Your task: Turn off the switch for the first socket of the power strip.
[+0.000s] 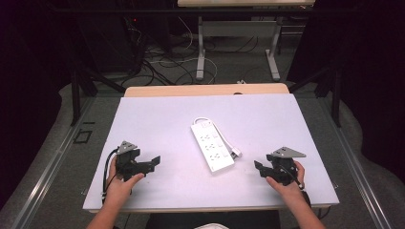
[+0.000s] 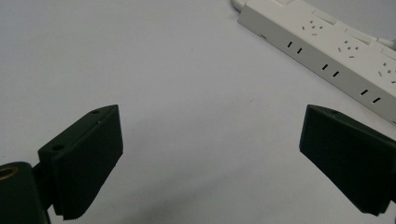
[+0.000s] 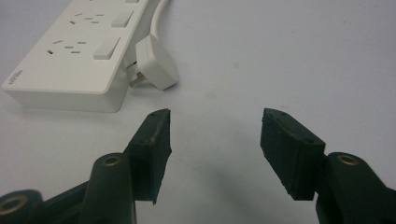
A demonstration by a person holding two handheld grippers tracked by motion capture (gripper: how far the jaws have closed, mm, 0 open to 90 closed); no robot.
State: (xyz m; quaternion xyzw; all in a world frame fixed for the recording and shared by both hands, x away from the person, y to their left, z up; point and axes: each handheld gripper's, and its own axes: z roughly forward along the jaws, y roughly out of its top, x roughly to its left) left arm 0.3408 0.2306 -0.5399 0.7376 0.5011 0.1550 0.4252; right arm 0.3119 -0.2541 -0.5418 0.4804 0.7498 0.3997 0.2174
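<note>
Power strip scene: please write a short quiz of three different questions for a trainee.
1. True or false: the left gripper holds the power strip.
2. What lies beside the power strip's near end? A) its white plug B) a pen C) a cup
3. What is between the right gripper's fingertips?

Key:
1. False; it is open, apart from the strip.
2. A.
3. Nothing but the bare white table; the gripper is open.

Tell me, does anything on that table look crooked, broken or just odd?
Nothing looks broken or spilled. The white power strip lies at a slant across the table rather than square to its edges, and its own plug lies loose on the surface beside the strip, plugged into nothing. Both grippers sit apart from it.
</note>
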